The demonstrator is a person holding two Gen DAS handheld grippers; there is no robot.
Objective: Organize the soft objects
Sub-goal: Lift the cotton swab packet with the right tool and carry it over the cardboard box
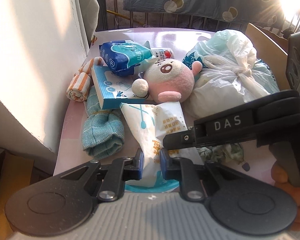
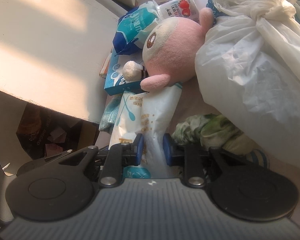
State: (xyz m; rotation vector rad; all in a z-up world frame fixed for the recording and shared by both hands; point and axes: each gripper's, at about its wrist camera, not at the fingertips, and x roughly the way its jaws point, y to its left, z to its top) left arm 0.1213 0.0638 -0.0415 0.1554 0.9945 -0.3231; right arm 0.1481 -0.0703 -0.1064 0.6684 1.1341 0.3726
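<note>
A white soft pack with teal swab print (image 1: 152, 124) lies on the pink table (image 1: 130, 35), its far end under a pink plush toy (image 1: 170, 78). My left gripper (image 1: 152, 165) is shut on the pack's near end. My right gripper (image 2: 154, 150) is shut on the same pack (image 2: 150, 108); its fingers (image 1: 180, 140) reach in from the right in the left wrist view. The plush (image 2: 170, 56) also shows in the right wrist view.
Around lie a teal cloth roll (image 1: 102, 130), an orange-striped roll (image 1: 80, 84), a blue box (image 1: 112, 86), a blue wipes pack (image 1: 124, 58), a yogurt cup (image 1: 163, 54), tied white plastic bags (image 1: 226, 76) and a green cloth (image 2: 206, 130). A white wall (image 1: 30, 60) stands left.
</note>
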